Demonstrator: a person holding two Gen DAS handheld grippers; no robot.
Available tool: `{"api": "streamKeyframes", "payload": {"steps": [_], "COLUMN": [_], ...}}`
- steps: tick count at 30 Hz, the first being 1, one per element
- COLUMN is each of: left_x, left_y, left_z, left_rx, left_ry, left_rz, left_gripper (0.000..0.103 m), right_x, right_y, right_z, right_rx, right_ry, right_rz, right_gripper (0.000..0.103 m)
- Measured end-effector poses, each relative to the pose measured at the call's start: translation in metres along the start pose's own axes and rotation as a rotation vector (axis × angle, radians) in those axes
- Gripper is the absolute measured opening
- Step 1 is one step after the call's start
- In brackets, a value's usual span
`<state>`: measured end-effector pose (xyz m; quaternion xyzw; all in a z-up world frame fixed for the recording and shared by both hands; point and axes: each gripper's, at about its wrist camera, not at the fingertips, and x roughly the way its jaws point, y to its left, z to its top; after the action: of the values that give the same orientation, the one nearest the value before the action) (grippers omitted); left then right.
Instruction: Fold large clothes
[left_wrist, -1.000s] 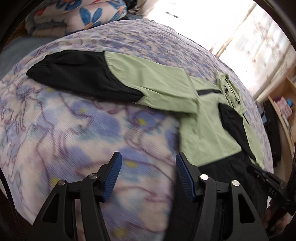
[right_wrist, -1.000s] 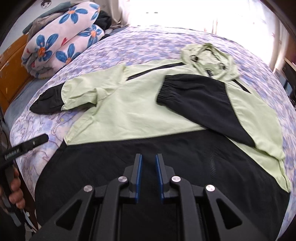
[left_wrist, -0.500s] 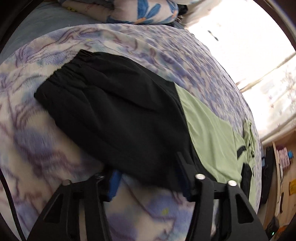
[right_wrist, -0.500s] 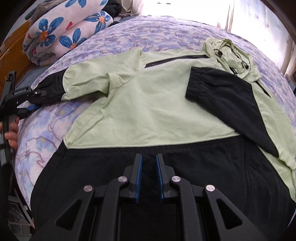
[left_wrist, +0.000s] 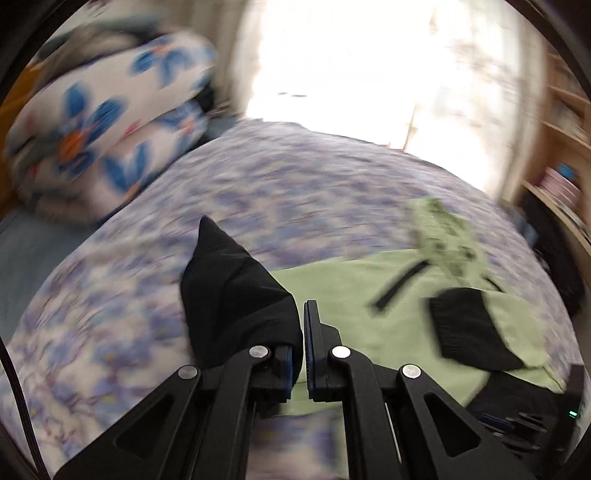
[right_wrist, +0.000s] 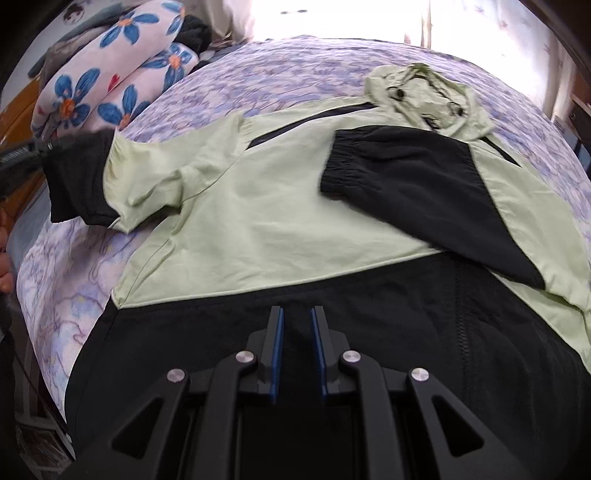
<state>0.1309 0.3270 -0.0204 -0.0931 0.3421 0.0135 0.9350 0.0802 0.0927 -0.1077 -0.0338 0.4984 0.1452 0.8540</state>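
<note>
Now the jacket (right_wrist: 280, 206) lies lengthwise, hood (right_wrist: 424, 96) pointing away toward the window.

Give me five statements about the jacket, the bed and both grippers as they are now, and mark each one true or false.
1. The left gripper is shut on the black cuff of one sleeve. True.
2. The right gripper grips the hood. False: its jaws are slightly apart with nothing between them, over the jacket's black hem.
3. The other sleeve lies folded across the jacket's chest. True.
4. The jacket is red and white. False: it is light green and black.
5. The bed has a plain grey cover. False: the cover is purple and floral.
</note>
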Motion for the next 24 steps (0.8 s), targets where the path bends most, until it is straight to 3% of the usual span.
{"api": "streamKeyframes", "payload": {"steps": [4, 7, 10, 13, 16, 18, 22, 24], "left_x": [0.01, 0.043, 0.079, 0.099, 0.088, 0.074, 0.038, 0.02], "left_y": [-0.099, -0.149, -0.166, -0.166, -0.162, -0.156, -0.151, -0.139], "left_z": [-0.008, -0.039, -0.079, -0.108, -0.12, -0.121, -0.12, -0.12], "left_rx": [0.142, 0.167, 0.165, 0.147, 0.151, 0.14, 0.143, 0.134], "left_ry": [0.025, 0.126, 0.261, 0.375, 0.375, 0.377, 0.312, 0.274], "left_rz": [-0.144, -0.223, -0.205, -0.189, -0.212, -0.236, -0.203, -0.151], "left_gripper": [0.003, 0.003, 0.006, 0.022, 0.038, 0.076, 0.08, 0.08], "right_x": [-0.015, -0.024, -0.028, -0.029, -0.026, -0.022, -0.022, -0.023], "right_y": [-0.035, -0.063, -0.085, -0.103, -0.111, -0.112, -0.096, -0.083], "right_z": [0.0, -0.003, -0.01, -0.017, -0.022, -0.02, -0.015, -0.01], "right_rx": [0.084, 0.146, 0.18, 0.208, 0.222, 0.226, 0.189, 0.14], "right_ry": [-0.04, -0.051, -0.051, -0.048, -0.043, -0.042, -0.062, -0.077], "right_rz": [-0.029, -0.052, -0.071, -0.07, -0.047, -0.02, 0.041, 0.071], "right_gripper": [0.015, 0.015, 0.015, 0.015, 0.015, 0.015, 0.02, 0.026]}}
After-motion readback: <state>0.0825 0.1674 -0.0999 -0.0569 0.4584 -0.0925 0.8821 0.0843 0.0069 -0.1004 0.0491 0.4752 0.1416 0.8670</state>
